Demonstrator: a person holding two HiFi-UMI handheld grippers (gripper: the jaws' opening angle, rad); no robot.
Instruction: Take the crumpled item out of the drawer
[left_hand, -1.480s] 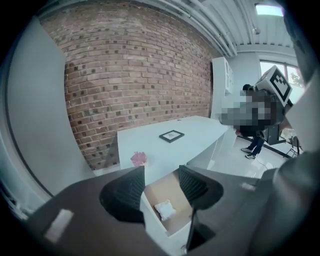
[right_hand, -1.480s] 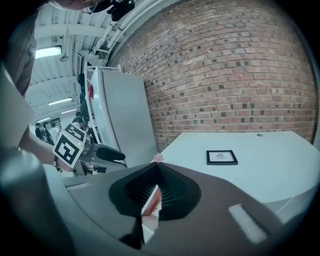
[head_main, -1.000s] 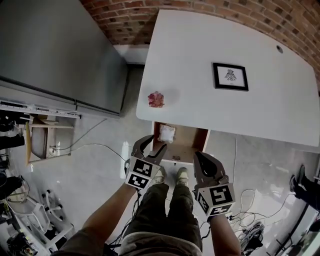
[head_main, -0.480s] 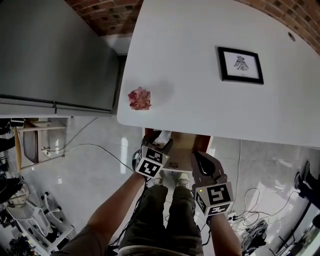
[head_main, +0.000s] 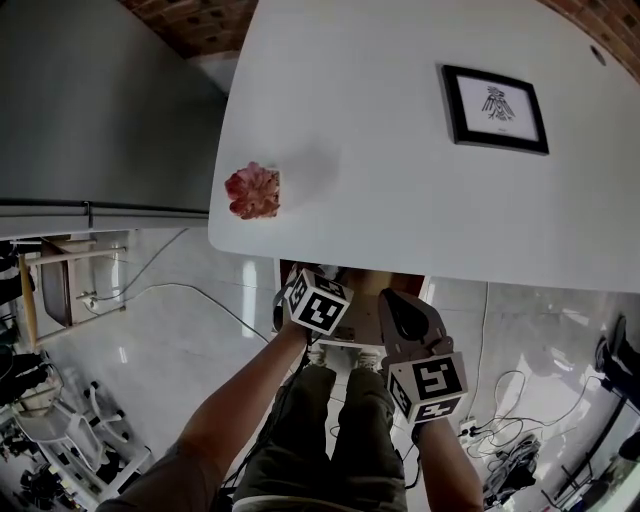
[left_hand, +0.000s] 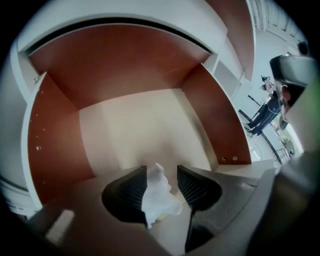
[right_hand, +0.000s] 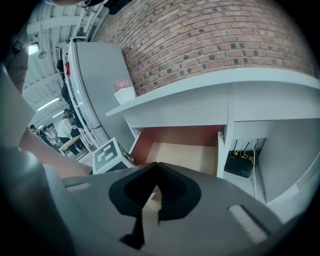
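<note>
1. The left claw (left_hand: 162, 172) is down inside the open drawer (left_hand: 55, 140), its jaws closed in on the white crumpled paper (left_hand: 157, 197).
2. The paper sits between the jaws, pressed against one jaw and bulging toward the other lower down. A tip of it pokes out past the fingertips.
3. Beyond the claw the pale drawer floor runs on to the reddish-brown back wall, with brown side walls on either hand.
4. From above, the left claw (head_main: 318, 300) is tucked under the edge of the white table (head_main: 400, 180), and only its marker cube shows clearly.
5. The right claw (head_main: 405, 310) hangs just beside the left one, outside the drawer (head_main: 362, 279), near its front.
6. The right claw (right_hand: 157, 165) has its jaws together with nothing between them, and it points at the drawer (right_hand: 185, 150).
7. On the tabletop, well beyond the left claw and off to its left, lies a pink wad (head_main: 253, 191).
8. A black frame (head_main: 495, 107) lies flat farther off, beyond the right claw.
</note>
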